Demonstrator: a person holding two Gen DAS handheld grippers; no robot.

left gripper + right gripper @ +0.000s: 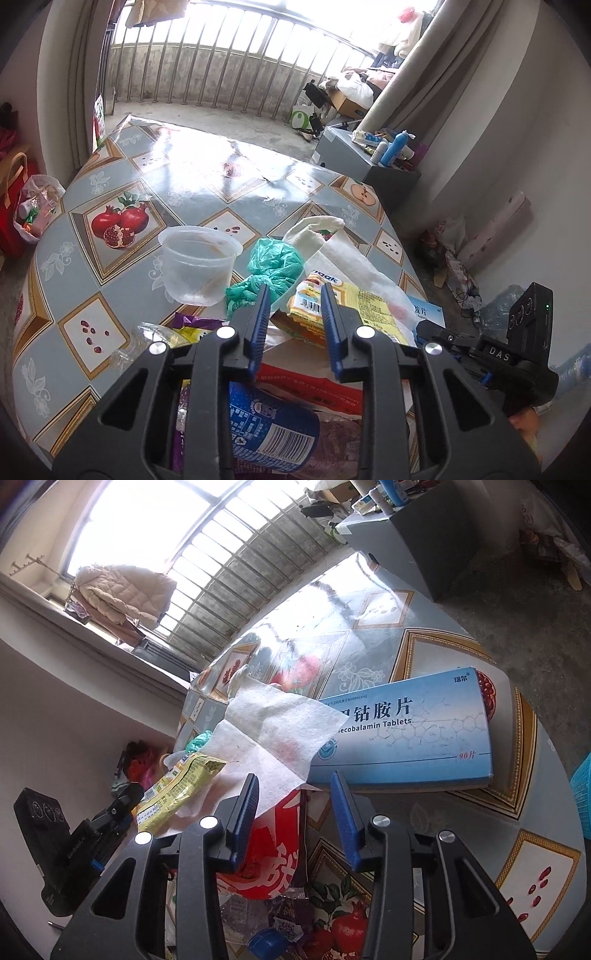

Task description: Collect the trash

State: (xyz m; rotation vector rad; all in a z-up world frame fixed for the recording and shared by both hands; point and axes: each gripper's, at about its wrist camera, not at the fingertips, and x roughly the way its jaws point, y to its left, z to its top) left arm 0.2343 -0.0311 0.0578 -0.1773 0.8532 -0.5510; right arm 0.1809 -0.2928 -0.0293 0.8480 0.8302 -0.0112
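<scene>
The left gripper (295, 299) hangs over a heap of trash on the table (122, 317), its fingers apart with a narrow gap and nothing pressed between them; the corner of a yellow snack wrapper (332, 306) with a barcode lies in the gap just under the tips. Beyond the left finger there is a crumpled green plastic bag (275, 264), and further to that side an empty clear plastic cup (199, 269) stands upright, with free tablecloth around it up to the far edge. Below the fingers a blue bottle label (273, 432) and a red wrapper (314, 387) lie. The right gripper (293, 788) is also open and holds nothing; the edge of a white tissue (273, 738) reaches its left finger, and a red packet (275, 849) lies between the fingers. Past the right finger a blue tablet box (406, 734) lies flat, the table's rim near behind it
</scene>
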